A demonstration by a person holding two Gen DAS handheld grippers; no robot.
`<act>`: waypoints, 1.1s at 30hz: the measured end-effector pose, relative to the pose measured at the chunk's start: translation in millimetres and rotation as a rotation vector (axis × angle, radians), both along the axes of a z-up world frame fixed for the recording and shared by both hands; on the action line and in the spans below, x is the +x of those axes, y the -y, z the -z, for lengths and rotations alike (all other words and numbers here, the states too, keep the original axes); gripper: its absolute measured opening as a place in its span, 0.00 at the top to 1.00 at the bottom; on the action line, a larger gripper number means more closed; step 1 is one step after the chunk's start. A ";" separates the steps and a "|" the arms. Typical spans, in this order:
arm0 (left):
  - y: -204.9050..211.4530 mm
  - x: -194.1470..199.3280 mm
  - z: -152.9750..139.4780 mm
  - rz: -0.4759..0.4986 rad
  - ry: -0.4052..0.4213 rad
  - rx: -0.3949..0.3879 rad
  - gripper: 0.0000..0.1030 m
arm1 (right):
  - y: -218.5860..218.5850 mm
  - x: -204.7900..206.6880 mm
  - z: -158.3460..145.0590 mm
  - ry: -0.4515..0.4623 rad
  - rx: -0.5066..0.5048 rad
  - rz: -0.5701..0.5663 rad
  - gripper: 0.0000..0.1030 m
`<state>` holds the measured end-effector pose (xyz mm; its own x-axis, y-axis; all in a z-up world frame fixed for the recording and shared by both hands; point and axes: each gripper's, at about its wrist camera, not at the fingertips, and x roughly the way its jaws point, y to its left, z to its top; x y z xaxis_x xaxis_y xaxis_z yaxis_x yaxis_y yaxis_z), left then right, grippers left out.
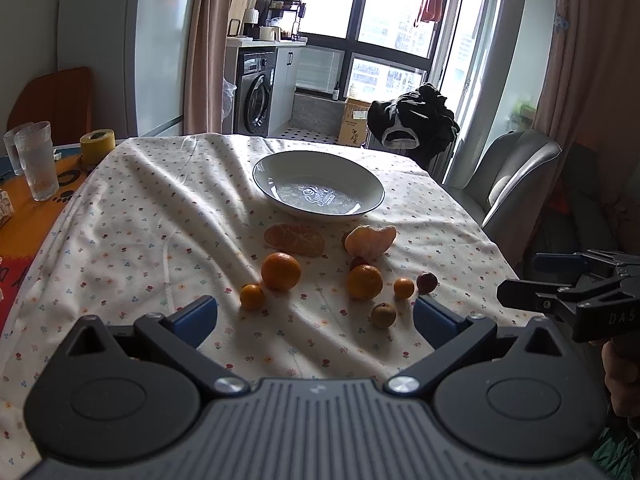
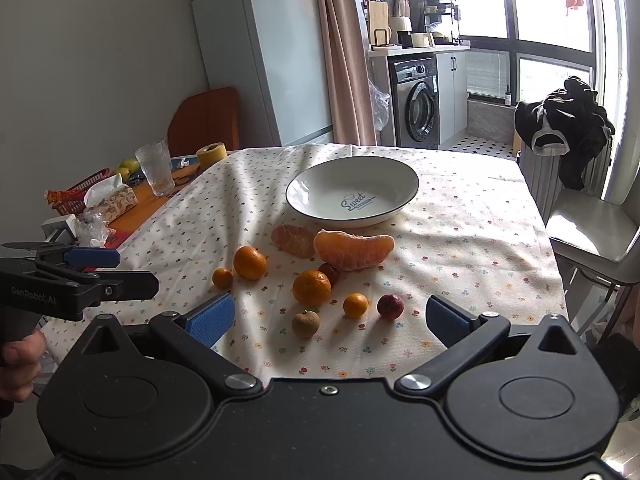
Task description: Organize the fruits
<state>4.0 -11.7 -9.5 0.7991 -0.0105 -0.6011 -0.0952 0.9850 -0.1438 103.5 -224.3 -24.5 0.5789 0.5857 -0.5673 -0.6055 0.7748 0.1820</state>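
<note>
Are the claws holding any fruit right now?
No. The left claw and right claw are both open and empty; the fruit lies on the tablecloth.

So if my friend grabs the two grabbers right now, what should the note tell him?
Left gripper: open, holding nothing, hovering over the near edge of the tablecloth.
Right gripper: open, holding nothing, beside it.
White bowl: no fruit in it.
On the cloth in front of it: peeled tangerine pieces, whole tangerines, kumquats, a longan, a red lychee.
Done: nothing. Left: all the fruit.

The table, draped in a flowered cloth, bore a white bowl, scattered fruits, glasses and tape.
</note>
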 end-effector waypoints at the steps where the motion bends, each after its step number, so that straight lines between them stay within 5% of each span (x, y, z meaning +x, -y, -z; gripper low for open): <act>1: -0.7 0.4 0.6 -0.001 0.003 -0.003 0.00 | 0.2 1.3 1.7 0.001 0.004 -0.004 0.00; 16: 1.4 17.9 17.2 0.005 0.044 -0.012 0.00 | -3.7 8.9 24.7 0.037 0.034 -0.074 0.01; 23: 13.8 33.1 32.0 0.055 0.057 -0.008 0.03 | -2.7 21.9 43.2 -0.003 0.010 -0.036 0.30; 33: 24.8 62.3 56.7 0.082 -0.006 -0.033 0.21 | -3.5 39.3 61.0 -0.024 -0.017 0.019 0.44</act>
